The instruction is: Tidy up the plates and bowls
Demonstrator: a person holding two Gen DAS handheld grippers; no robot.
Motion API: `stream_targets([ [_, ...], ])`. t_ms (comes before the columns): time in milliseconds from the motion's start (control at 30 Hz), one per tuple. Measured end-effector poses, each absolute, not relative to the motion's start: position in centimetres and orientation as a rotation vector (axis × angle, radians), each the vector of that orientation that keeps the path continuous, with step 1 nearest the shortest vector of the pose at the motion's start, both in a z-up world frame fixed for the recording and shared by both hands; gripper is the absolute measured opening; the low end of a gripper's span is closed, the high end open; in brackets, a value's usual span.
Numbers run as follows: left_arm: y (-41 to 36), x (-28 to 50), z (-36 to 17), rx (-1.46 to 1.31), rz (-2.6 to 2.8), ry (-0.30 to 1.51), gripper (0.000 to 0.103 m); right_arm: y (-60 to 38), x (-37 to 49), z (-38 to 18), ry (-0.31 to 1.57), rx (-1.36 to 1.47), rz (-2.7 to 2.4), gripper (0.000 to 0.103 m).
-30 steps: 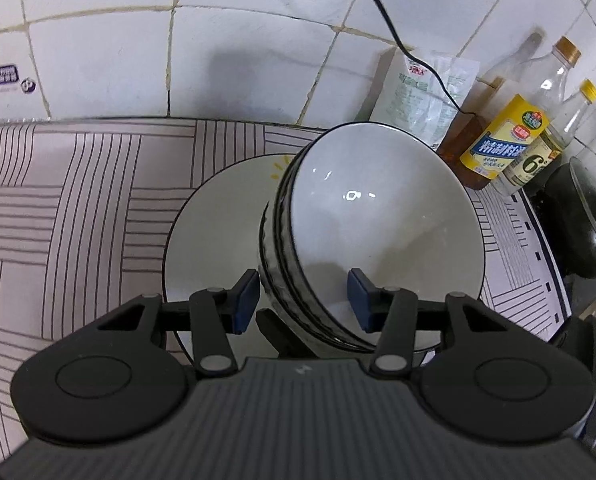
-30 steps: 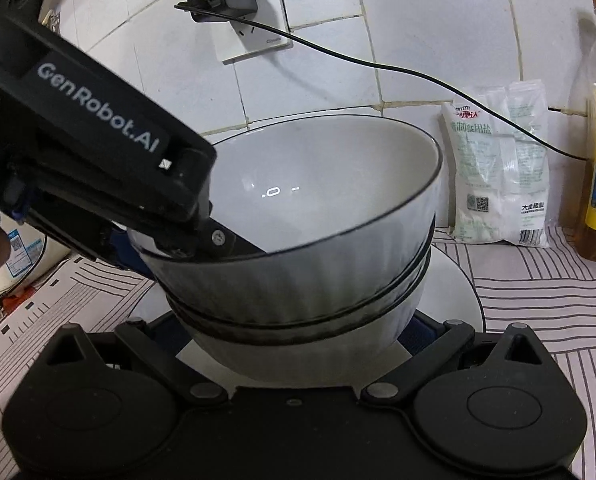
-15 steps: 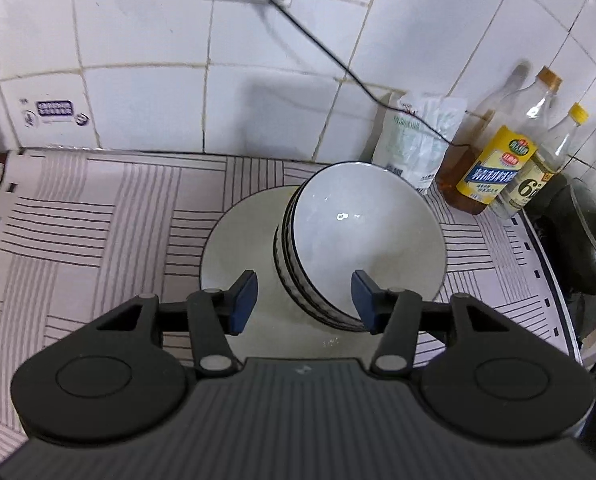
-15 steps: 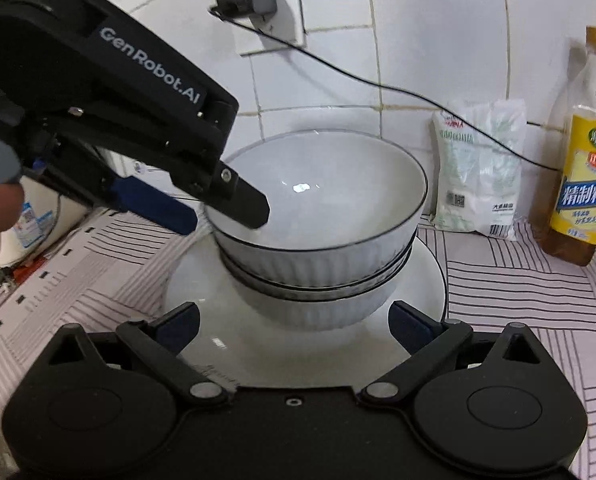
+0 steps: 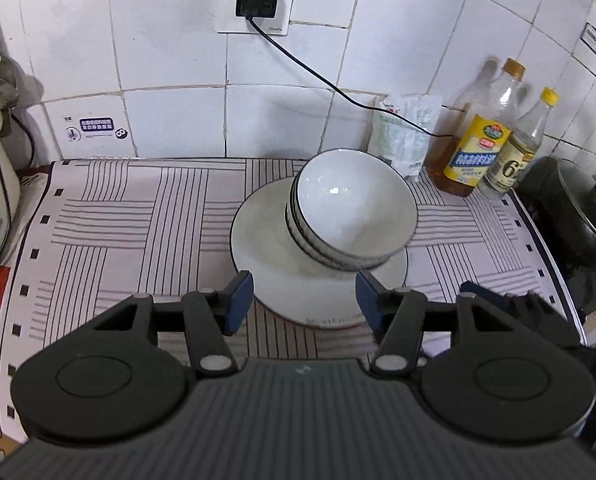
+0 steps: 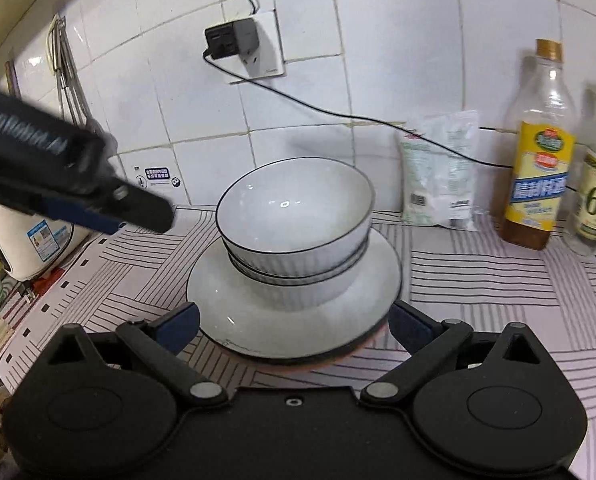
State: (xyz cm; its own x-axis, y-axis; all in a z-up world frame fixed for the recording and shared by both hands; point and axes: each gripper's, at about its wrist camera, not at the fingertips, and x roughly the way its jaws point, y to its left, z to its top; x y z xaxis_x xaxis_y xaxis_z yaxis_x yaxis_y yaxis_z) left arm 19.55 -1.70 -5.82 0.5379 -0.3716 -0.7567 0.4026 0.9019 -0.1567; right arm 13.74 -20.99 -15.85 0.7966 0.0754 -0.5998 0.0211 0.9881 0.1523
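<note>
Striped countertop bears upright nested bowls on seemingly level plate; both grippers gape, empty.

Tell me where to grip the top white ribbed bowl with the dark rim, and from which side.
Grip the top white ribbed bowl by its dark rim, one finger inside and one outside, coming down from above on the near side. It nests in a second bowl on a white plate, so its lower wall is covered.

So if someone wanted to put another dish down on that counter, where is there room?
The striped mat lies bare left of the plate carrying the stacked bowls, toward the white appliance. A smaller patch lies right of the plate. The back right is crowded: salt bag, two bottles.
</note>
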Motion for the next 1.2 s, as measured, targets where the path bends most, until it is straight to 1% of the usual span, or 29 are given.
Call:
stream_targets([
  [167, -0.8, 16.9, -5.0, 0.065, -0.448, 0.881, 0.06, -21.8, 11.7, -14.5, 0.674, 0.159, -0.008, 0.102],
  [367, 0.4, 13.8, -3.7, 0.095, -0.433, 0.866, 0.069, -22.0, 9.3, -12.7, 0.733, 0.129, -0.07, 0.102],
  [400, 0.5, 13.2, -3.5, 0.105, -0.435, 0.862, 0.073, -22.1, 8.8, -12.5, 0.74, 0.129, -0.076, 0.102],
  [500, 0.7, 11.7, -2.9, 0.14, -0.431, 0.852, 0.076, -21.9, 7.7, -11.5, 0.783, 0.123, -0.076, 0.103],
  [567, 1.0, 10.6, -2.3, 0.152, -0.431, 0.843, 0.082, -21.5, 6.9, -10.6, 0.805, 0.1, -0.091, 0.103],
  [633, 1.4, 9.6, -1.8, 0.155, -0.429, 0.834, 0.091, -21.2, 6.2, -9.9, 0.829, 0.073, -0.118, 0.103],
  [733, 1.6, 8.1, -1.0, 0.175, -0.421, 0.81, 0.103, -20.7, 5.2, -8.7, 0.851, 0.035, -0.174, 0.103],
  [1200, 4.3, 3.8, 1.6, 0.13, -0.357, 0.795, 0.103, -20.1, -0.1, -4.4, 0.842, 0.112, -0.208, 0.103],
])
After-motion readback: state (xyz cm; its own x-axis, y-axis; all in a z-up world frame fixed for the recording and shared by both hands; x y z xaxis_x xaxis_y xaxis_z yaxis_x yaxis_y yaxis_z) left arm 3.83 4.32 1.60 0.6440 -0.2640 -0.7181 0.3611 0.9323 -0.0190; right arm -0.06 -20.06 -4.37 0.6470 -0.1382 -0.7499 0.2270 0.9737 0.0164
